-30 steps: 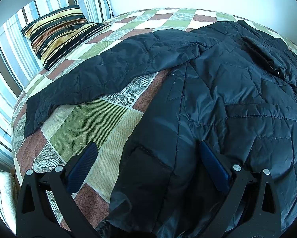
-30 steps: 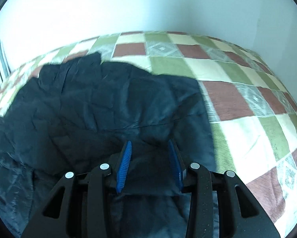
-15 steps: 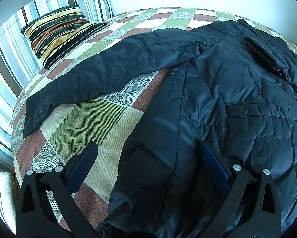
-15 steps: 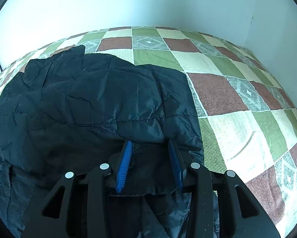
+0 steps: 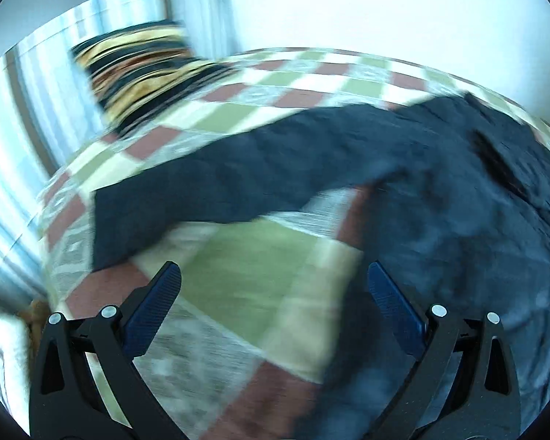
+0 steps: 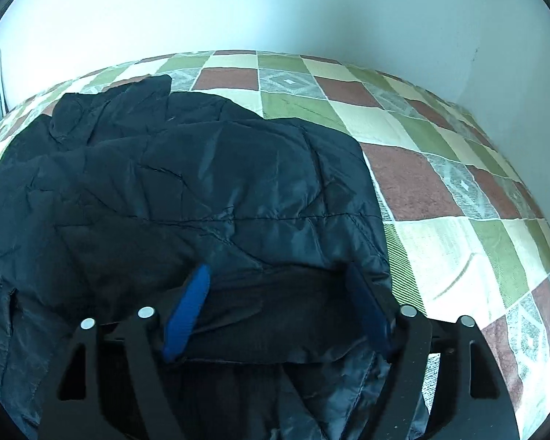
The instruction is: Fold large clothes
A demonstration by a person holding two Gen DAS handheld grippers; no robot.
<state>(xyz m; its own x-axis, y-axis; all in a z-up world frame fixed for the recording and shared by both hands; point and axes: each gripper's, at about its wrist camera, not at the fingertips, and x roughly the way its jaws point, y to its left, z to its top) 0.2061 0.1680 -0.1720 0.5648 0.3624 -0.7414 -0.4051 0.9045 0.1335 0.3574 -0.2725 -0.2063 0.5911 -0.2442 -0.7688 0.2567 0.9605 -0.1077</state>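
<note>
Let go of coat (image 6: 208,183) with right hand-held gripper (image 6: 278,304), now wide. Swung left hand-held gripper (image 5: 271,293), wide too, toward sleeve (image 5: 238,176).

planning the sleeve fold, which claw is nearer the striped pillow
Left. The left claw hangs open over the bedspread with the striped pillow up ahead to its left. The right claw sits open over the jacket; no pillow shows in its view.
</note>
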